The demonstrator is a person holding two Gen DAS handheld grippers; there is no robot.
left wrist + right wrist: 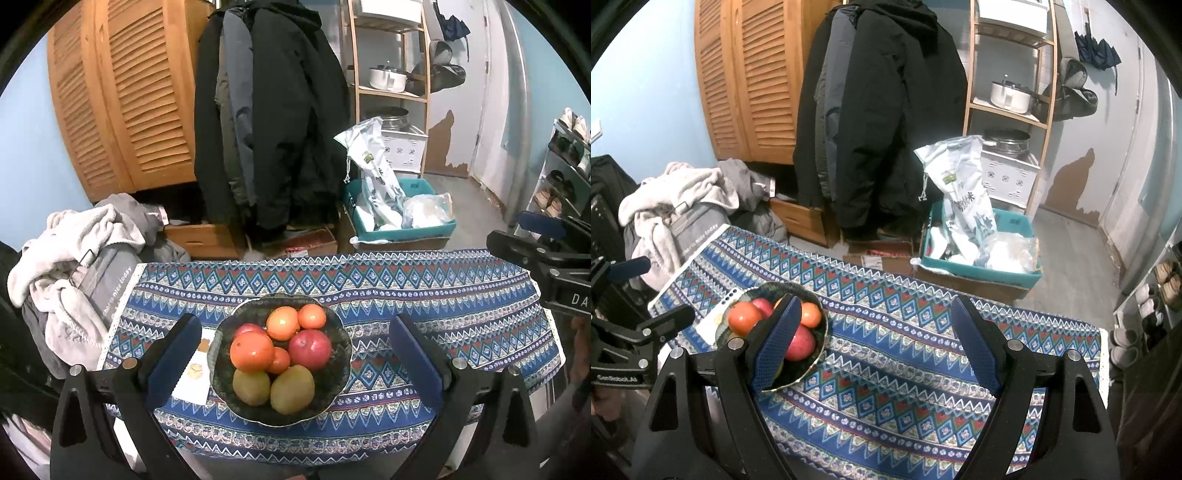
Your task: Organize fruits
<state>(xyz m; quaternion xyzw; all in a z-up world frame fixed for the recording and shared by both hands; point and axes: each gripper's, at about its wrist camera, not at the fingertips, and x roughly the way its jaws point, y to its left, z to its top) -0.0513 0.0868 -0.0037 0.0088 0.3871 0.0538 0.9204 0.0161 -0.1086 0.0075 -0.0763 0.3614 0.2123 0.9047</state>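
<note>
A dark bowl [334, 384] stands on the patterned blue tablecloth [443, 314] and holds oranges [252, 350], a red apple [309, 349] and two green-brown kiwis [291, 388]. My left gripper [295, 354] is open and empty, its blue pads on either side of the bowl, held above it. My right gripper [877, 339] is open and empty over the cloth to the right of the bowl [812, 363]; its left pad hides part of the fruit. The right gripper also shows in the left wrist view [546, 254] at the right edge.
A white napkin [195, 380] with small items lies left of the bowl. A heap of laundry [74, 266] sits at the table's left end. Beyond the table are hanging coats [269, 122], a teal bin [402, 214] with bags, and a shelf [391, 88].
</note>
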